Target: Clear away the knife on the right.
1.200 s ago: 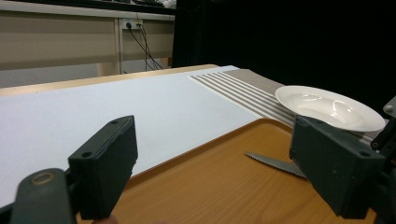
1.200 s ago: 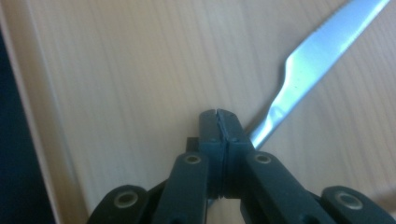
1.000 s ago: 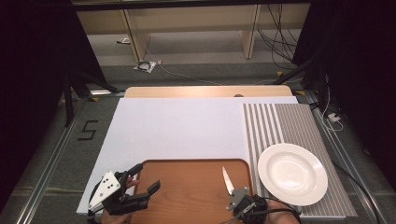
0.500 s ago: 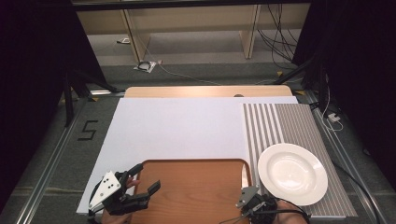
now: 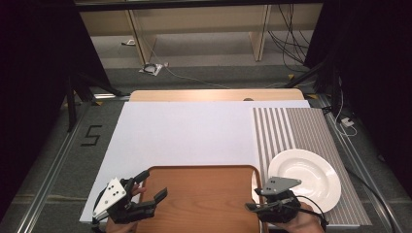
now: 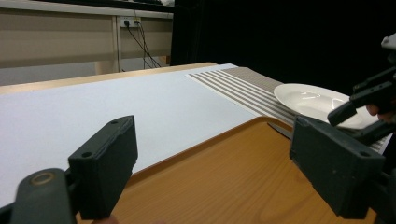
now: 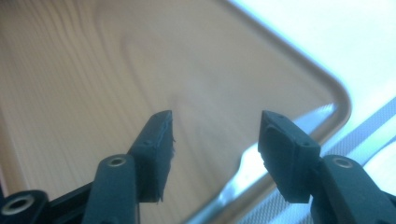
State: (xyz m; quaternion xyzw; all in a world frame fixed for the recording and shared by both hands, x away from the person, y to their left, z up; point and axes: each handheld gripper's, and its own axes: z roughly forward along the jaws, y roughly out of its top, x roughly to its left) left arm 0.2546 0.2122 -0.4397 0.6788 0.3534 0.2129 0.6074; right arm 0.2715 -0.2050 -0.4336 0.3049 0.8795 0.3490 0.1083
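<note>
The knife (image 7: 261, 172) lies along the right edge of the tray (image 5: 204, 194), just beside the plate (image 5: 311, 174). The right gripper (image 5: 260, 206) hovers over it, jaws just opened with nothing between them. The left gripper (image 5: 150, 187) waits over the tray's left edge, jaws apart and empty.

Smooth wood-grain tray (image 5: 201, 194), glossy white plate (image 5: 311, 175), matt white mat (image 5: 184, 133), shiny metal knife (image 7: 261, 154).

I see the table (image 5: 145, 95) under a white sheet (image 5: 189, 136); striped mat (image 5: 291, 131) along its right edge, wooden tray (image 5: 204, 194) at the near edge.
</note>
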